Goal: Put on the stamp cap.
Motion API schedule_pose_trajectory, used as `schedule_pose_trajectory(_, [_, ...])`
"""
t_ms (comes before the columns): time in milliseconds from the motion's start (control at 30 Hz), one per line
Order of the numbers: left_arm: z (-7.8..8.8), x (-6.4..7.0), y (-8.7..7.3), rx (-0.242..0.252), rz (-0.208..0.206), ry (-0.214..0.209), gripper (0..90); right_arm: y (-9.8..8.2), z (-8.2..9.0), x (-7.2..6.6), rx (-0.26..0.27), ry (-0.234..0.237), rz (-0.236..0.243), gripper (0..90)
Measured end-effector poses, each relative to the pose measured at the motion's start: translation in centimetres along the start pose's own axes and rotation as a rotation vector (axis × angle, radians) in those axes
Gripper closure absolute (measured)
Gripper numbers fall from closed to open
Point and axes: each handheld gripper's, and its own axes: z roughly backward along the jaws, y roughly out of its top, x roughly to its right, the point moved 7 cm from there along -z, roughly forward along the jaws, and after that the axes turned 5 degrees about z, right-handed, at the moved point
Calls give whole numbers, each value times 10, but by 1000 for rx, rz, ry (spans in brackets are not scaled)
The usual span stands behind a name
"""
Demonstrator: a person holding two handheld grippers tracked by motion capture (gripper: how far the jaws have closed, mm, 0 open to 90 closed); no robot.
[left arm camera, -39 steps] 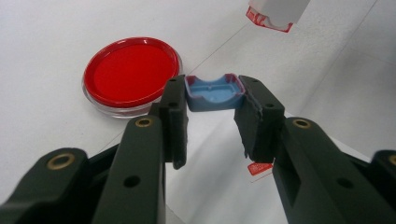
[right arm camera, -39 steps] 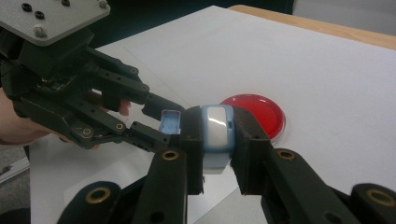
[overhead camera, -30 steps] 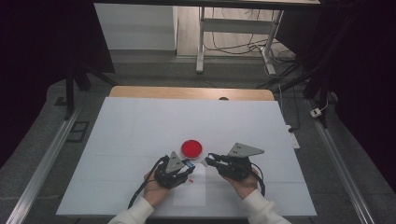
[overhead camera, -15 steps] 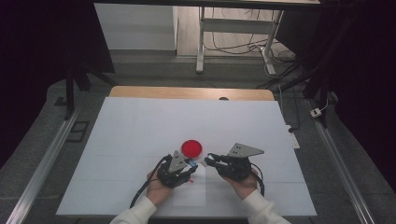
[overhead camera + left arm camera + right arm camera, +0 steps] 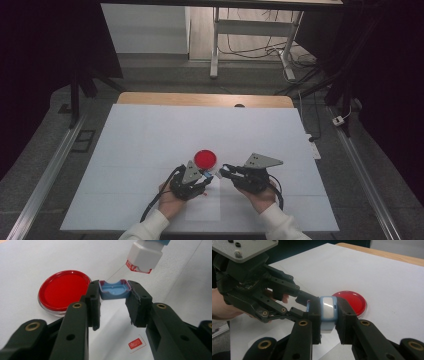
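**Stamp and its cap held apart beside the red ink pad**

From the high view we see a round red ink pad [image 5: 205, 159] in its clear dish on the white table [image 5: 150, 140], just beyond the two grippers. Our left gripper [image 5: 204, 175] and right gripper [image 5: 224, 170] point toward each other, tips nearly meeting, both hands low near the table's front edge.

In the left gripper view, the jaws are clamped on a small blue cap [image 5: 114, 289], its hollow side facing up. The ink pad [image 5: 63, 291] lies just left of it, and the white stamp body [image 5: 144, 256] hangs above, apart from the cap.

In the right gripper view, the jaws grip the white-and-blue stamp body [image 5: 327, 311], the left gripper [image 5: 303, 298] close against it.
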Motion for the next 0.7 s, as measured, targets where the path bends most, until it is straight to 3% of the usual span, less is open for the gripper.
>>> schedule_pose_trajectory(700, [-14,14,2,-16,-31,-17,652,2,0,-3,6,5,4,751])
